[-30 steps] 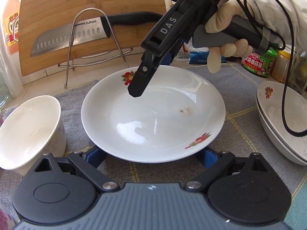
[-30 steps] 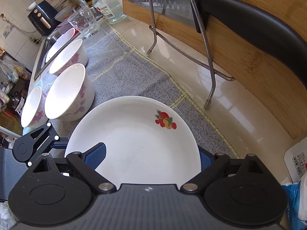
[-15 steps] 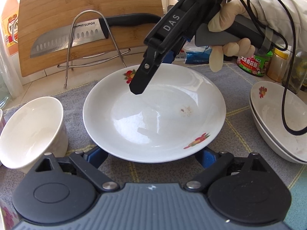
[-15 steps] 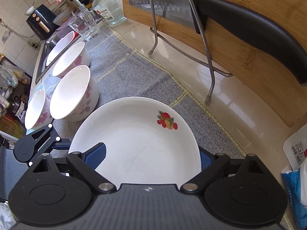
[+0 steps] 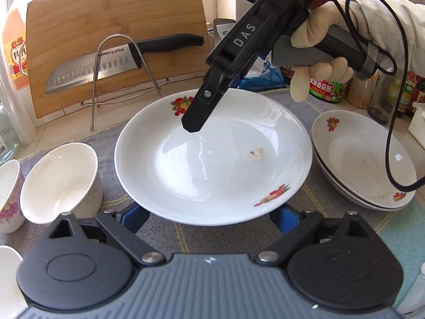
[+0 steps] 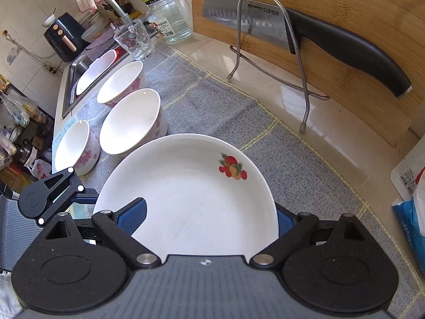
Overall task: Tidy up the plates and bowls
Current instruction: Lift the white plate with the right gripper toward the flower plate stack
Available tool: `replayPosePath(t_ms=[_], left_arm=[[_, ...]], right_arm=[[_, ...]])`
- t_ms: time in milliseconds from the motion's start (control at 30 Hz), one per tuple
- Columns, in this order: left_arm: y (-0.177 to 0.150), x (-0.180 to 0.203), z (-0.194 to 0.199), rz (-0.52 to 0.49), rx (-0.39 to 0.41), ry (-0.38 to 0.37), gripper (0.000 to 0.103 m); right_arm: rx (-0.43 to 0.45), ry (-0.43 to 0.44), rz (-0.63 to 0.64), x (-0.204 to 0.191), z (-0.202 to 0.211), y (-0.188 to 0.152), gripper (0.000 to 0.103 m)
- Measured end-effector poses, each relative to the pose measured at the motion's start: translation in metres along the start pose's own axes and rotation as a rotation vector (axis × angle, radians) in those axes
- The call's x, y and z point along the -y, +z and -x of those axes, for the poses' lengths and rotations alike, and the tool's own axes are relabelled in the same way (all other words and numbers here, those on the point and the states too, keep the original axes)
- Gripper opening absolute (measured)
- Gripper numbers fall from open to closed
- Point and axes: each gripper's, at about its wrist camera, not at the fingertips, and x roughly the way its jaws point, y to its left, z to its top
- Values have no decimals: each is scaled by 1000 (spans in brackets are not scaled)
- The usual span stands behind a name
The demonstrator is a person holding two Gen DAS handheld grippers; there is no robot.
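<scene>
A white plate with fruit prints is held a little above the grey mat. It also shows in the right wrist view. My left gripper has its blue pads at the near rim, set wide, under the plate. My right gripper has its pads either side of the far rim, and one of its fingers reaches over the plate. Two stacked white plates lie at the right. Several white bowls with pink flowers stand at the left.
A bamboo cutting board with a knife on a wire rack stands behind. Jars and bottles stand at the back right. A glass, a jar and the sink lie beyond the bowls.
The plate has risen slightly and shifted right with both grippers. The stacked plates at the right have come further into view.
</scene>
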Motion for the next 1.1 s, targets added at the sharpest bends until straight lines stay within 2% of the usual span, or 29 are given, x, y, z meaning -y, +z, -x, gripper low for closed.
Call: replayPosePath(t_ms=[267, 567, 1100], left_arm=[[-4, 11, 23, -28, -16, -39, 96], [-9, 25, 43, -101, -22, -91, 96], [2, 64, 41, -237, -23, -248, 96]], right_arm=[[17, -12, -26, -19, 15, -25, 98], [76, -38, -91, -29, 39, -61, 98], [164, -135, -242, -22, 85, -133, 98]])
